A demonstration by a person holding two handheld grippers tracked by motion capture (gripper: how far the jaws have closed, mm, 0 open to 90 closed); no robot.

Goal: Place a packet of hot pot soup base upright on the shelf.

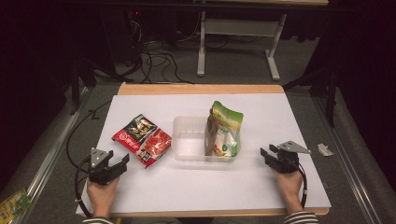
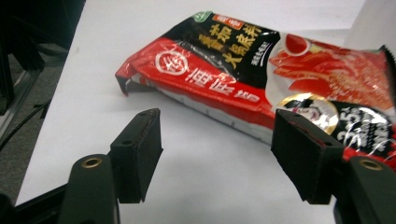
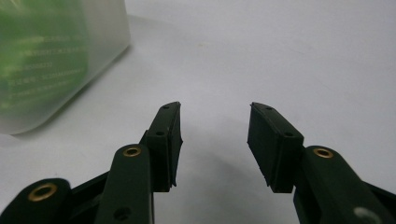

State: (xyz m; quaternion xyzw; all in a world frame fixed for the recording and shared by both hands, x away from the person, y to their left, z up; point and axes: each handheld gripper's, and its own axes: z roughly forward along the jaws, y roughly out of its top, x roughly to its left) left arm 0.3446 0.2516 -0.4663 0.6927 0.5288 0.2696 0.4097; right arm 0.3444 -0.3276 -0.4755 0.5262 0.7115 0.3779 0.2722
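Left gripper view: red packet [image 2: 261,70] lies just beyond the wide-open, empty hand-held gripper [image 2: 224,154].

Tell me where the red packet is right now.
In the high view the red packet lies flat on the table's left half, just left of the clear tub and ahead of the open left gripper.

Light falls from above onto the white table [image 1: 154,186], which is bright while the room around it sinks into near black. The high view is soft and a little grainy. In the left gripper view the red packet [image 2: 261,70] carries glare patches. In the right gripper view the plastic box [image 3: 51,60] is blurred, with faint shadows beneath.
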